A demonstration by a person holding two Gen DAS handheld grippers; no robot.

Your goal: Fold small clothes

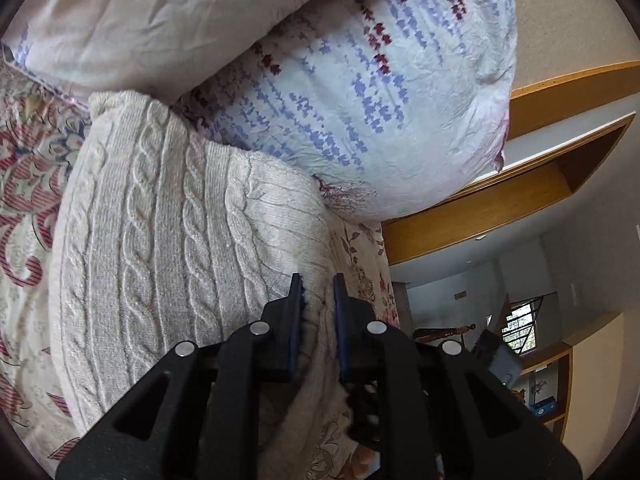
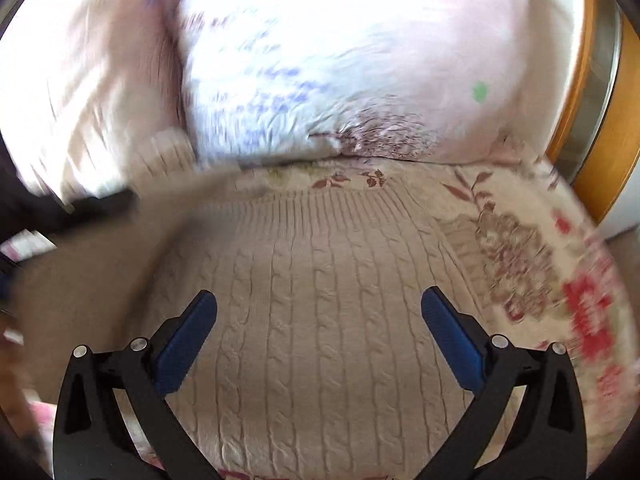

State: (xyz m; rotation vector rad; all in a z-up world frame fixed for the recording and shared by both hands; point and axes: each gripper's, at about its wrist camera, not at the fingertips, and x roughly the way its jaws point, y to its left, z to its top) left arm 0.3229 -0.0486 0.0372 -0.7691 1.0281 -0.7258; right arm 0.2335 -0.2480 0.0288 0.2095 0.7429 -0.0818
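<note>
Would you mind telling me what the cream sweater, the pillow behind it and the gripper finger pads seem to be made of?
The cream sweater looks like soft knitted yarn, wool or acrylic: raised cable twists and ribbing show. The pillow seems covered in thin printed cotton, matte and finely creased. The pads on the right hand-held gripper look like matte blue rubber or foam on black, probably plastic, fingers.

Your right wrist view is motion-blurred: pillows [image 2: 320, 60] smeared, dark shape [image 2: 80, 208] at left unidentifiable. Your left gripper [image 1: 317, 292] hides the sweater [image 1: 180, 240] edge it pinches.
</note>
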